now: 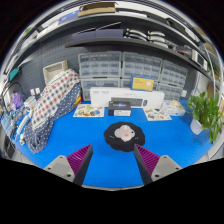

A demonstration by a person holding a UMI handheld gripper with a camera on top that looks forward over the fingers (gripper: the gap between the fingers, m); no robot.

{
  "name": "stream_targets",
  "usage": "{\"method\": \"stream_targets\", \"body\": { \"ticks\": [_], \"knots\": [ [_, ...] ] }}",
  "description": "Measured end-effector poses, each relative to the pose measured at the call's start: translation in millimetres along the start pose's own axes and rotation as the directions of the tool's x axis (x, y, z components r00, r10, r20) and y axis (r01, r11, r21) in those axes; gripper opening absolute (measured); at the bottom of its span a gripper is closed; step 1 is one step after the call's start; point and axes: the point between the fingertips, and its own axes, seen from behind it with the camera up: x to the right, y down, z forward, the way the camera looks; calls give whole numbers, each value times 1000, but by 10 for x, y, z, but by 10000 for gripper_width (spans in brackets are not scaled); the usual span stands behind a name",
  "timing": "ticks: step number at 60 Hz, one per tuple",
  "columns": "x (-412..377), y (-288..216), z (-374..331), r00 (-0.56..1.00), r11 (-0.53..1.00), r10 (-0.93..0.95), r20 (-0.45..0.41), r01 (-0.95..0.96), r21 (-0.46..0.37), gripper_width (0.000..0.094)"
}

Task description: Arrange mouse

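A pale pinkish mouse (123, 132) lies on a round black mouse mat (124, 137) on the blue table (70, 135). My gripper (113, 163) hangs above the table's near part, just short of the mat. Its two fingers with magenta pads (80, 160) stand wide apart with only blue table between them. The mouse sits just ahead of the fingers, slightly toward the right one. Nothing is held.
A black box (120, 108) and a white box (125, 96) stand beyond the mat. Patterned cloth (55, 105) drapes over a chair at left. A green plant (207, 112) stands at right. Small flat items (88, 111) lie on the table's far part. Shelves fill the back wall.
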Motion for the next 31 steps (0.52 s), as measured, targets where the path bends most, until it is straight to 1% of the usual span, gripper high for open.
{"method": "stream_targets", "body": {
  "ticks": [4, 8, 16, 31],
  "knots": [
    [-34, 46, -144, 999, 999, -35, -5, 35, 14, 835],
    [-40, 115, -251, 999, 999, -46, -12, 46, 9, 833],
    [-86, 216, -399, 999, 999, -43, -7, 43, 4, 834],
    [-185, 236, -548, 1000, 1000, -13, 13, 13, 10, 834]
  ]
}}
